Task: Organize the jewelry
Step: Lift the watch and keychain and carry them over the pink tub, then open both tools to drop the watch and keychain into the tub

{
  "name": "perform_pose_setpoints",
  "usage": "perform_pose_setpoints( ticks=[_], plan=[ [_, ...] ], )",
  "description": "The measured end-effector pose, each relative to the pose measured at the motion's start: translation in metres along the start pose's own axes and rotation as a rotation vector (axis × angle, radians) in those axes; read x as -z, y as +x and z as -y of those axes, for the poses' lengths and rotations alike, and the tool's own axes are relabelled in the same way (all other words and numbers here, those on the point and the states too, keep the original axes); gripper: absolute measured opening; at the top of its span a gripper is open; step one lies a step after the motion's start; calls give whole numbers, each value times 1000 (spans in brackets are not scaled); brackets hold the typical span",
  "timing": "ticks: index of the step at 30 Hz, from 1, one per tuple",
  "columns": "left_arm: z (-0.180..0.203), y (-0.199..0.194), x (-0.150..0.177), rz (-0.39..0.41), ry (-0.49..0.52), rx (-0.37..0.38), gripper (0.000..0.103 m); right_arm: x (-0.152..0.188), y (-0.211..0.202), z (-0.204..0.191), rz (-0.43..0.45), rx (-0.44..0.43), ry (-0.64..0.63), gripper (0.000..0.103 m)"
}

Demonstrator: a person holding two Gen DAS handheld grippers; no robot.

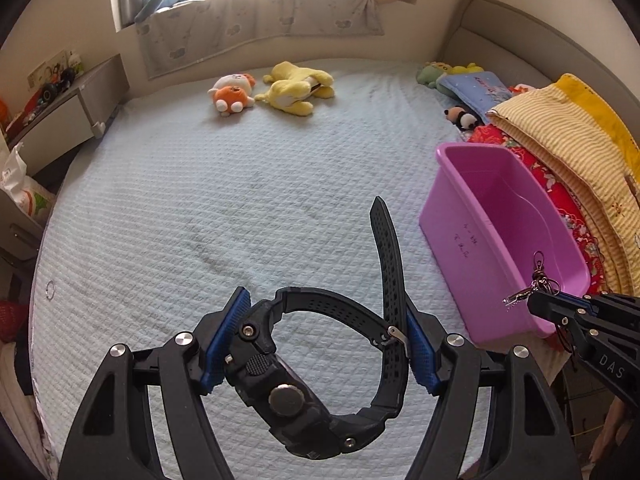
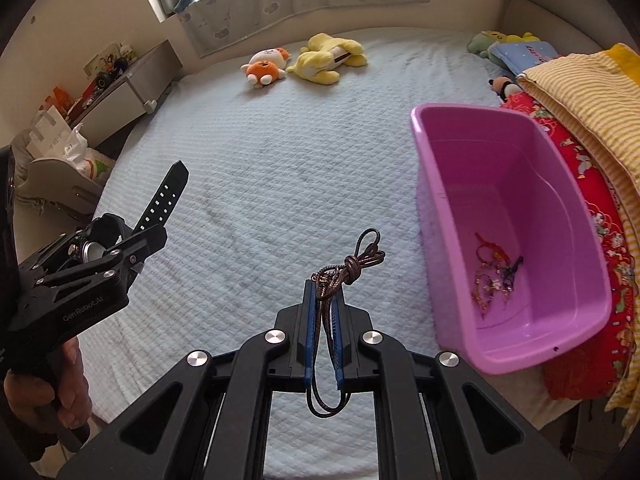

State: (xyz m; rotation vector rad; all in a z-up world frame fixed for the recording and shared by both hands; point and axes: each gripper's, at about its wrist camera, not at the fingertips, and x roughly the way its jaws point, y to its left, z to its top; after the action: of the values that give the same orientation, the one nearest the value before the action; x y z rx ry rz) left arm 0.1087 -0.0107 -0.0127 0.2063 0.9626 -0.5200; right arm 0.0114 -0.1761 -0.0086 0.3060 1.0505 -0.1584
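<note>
My left gripper [image 1: 326, 324] is shut on a black wristwatch [image 1: 292, 384], its blue pads pressing the case on one side and the buckled strap on the other; the loose strap end sticks up. The watch [image 2: 160, 204] also shows in the right wrist view, held above the bed. My right gripper [image 2: 325, 286] is shut on a brown knotted cord necklace [image 2: 352, 266], whose loop hangs below the pads. It appears at the right of the left wrist view as the right gripper [image 1: 534, 304] with the necklace [image 1: 536, 280] beside the pink bin [image 1: 472, 248]. The bin [image 2: 440, 240] holds several small jewelry pieces [image 2: 494, 276].
A pale quilted bed cover [image 1: 200, 208] spreads below both grippers. Plush toys [image 1: 276, 88] lie at the far side. Folded blankets [image 2: 580, 92] are stacked right of the bin. A small ring [image 1: 50, 290] lies at the bed's left edge. A nightstand [image 1: 60, 120] stands left.
</note>
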Motion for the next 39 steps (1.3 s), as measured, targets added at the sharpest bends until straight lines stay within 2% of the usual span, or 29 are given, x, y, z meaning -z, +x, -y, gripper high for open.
perform_pose_setpoints(
  ticks=[6, 10, 15, 19, 26, 32, 37, 38, 39],
  plan=[
    [84, -4, -23, 30, 36, 79, 69, -9, -41, 84, 56, 89, 52, 8],
    [142, 4, -36, 38, 22, 99, 69, -19, -51, 141, 69, 103, 38, 8],
    [207, 26, -46, 4, -37, 52, 69, -31, -36, 206, 30, 38, 4, 8],
    [245, 45, -47, -40, -66, -5, 69, -38, -18, 242, -6, -34, -13, 8],
    [275, 76, -51, -115, -109, -55, 70, -47, 20, 261, -104, -109, -86, 8],
    [285, 104, -50, -161, -79, -78, 70, -44, 55, 269, -166, -96, -82, 8],
    [287, 116, -46, -189, -74, -72, 70, -45, 65, 273, -199, -87, -64, 8],
    [288, 117, -46, -196, -68, -72, 71, -45, 66, 273, -205, -91, -61, 9],
    [288, 119, -46, -205, -64, -72, 71, -45, 67, 274, -214, -91, -56, 15]
  ],
)
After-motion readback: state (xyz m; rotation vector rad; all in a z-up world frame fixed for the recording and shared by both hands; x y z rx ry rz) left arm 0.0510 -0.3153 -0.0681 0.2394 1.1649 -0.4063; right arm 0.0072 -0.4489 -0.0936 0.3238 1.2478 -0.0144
